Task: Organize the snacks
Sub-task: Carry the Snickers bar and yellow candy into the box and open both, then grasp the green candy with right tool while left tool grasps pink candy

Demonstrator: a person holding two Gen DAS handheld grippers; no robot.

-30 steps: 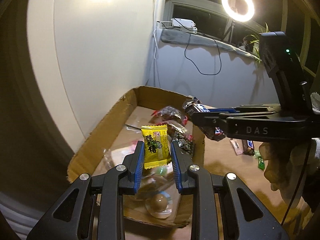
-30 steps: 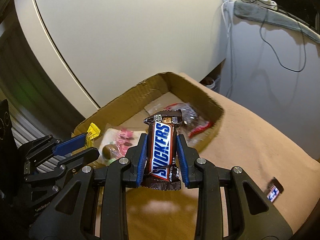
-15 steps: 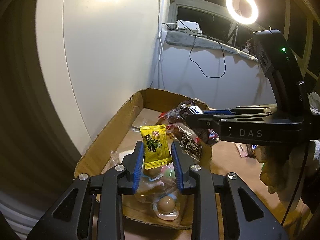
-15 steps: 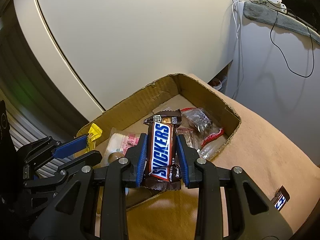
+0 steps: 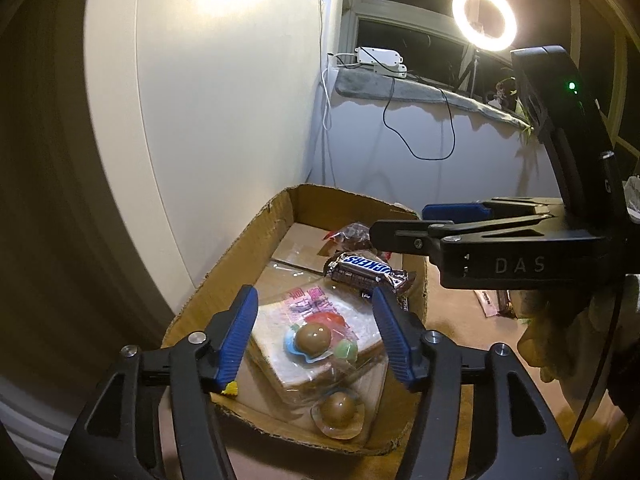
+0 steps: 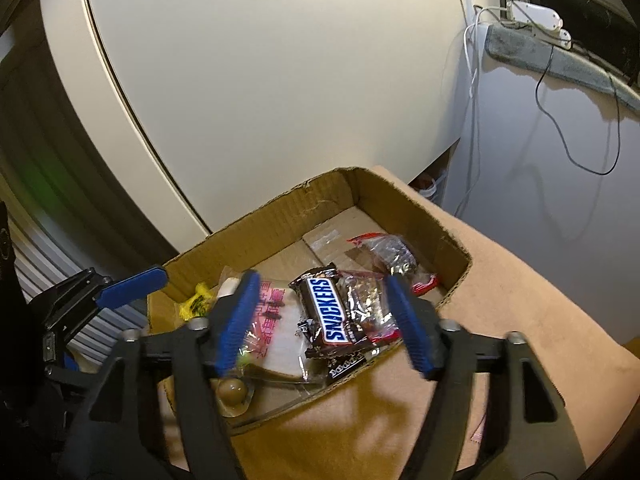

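A shallow cardboard box [image 5: 276,216] [image 6: 280,208] holds several snacks. A Snickers bar [image 5: 366,270] [image 6: 332,310] lies in it on other wrappers. A yellow candy [image 6: 196,303] lies in the box's near left corner; only its tip [image 5: 230,389] shows in the left wrist view. A wrapped bread slice [image 5: 316,340] and round chocolate balls [image 5: 314,338] lie near it. My left gripper [image 5: 314,340] is open and empty over the box. My right gripper [image 6: 328,320] is open and empty above the Snickers bar.
The box sits on a tan cloth surface [image 6: 520,300] against a white panel [image 6: 280,80]. More snack wrappers [image 5: 494,302] lie on the cloth to the right of the box. A ring light [image 5: 483,18] and cables [image 5: 420,120] are at the back.
Both grippers have opened. The yellow candy dropped from the left gripper and the Snickers bar dropped from the right gripper; both now lie in the box.
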